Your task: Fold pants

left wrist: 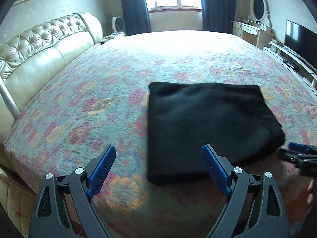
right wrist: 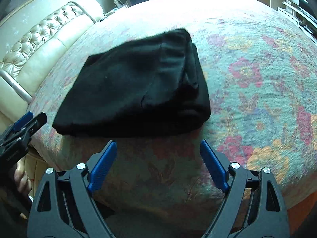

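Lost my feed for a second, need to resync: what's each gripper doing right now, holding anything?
Left gripper: open, holding nothing, just short of the folded black pants.
Right gripper: open, holding nothing, pants lying on the bed ahead of it.

Left hand-held gripper (left wrist: 158, 151): jaws spread wide, blue pads (left wrist: 102, 170) apart, nothing between them. Right hand-held gripper (right wrist: 158, 147): jaws likewise wide, empty, blue pads (right wrist: 103, 166) angled outward. Both point forward, side by side, each at edge of other's view.

Black pants (left wrist: 206, 127) lie on a pink, orange and teal floral bedspread (left wrist: 95, 103).
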`<state>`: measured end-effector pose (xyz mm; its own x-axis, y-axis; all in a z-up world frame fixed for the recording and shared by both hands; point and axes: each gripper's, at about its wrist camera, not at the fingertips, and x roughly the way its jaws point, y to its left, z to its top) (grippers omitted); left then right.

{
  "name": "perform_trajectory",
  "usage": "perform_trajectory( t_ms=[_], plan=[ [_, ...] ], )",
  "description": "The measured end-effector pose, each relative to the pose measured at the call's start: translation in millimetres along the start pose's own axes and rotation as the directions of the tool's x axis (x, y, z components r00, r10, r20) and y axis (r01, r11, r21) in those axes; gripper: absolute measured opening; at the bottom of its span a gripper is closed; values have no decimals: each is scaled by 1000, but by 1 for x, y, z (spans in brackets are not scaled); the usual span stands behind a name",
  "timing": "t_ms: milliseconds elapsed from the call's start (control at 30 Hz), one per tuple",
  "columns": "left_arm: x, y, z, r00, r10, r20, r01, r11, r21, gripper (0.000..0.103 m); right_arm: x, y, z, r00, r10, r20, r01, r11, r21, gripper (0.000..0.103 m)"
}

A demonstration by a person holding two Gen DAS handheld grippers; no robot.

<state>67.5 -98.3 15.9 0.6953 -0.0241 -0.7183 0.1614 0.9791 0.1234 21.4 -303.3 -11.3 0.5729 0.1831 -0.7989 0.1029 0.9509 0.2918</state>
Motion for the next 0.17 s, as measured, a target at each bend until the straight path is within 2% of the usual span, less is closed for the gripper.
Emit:
perform_trajectory(
  t_ms=[100,167],
  plan=[
    [47,50,19,996,81,-28,-82,995,-57,87,0,-21,43,997,-12,71,10,999,33,93],
    [89,82,28,989,130,-70,-135,988,-76,87,17,-37,75,996,-34,78,31,999,41,93]
  ],
)
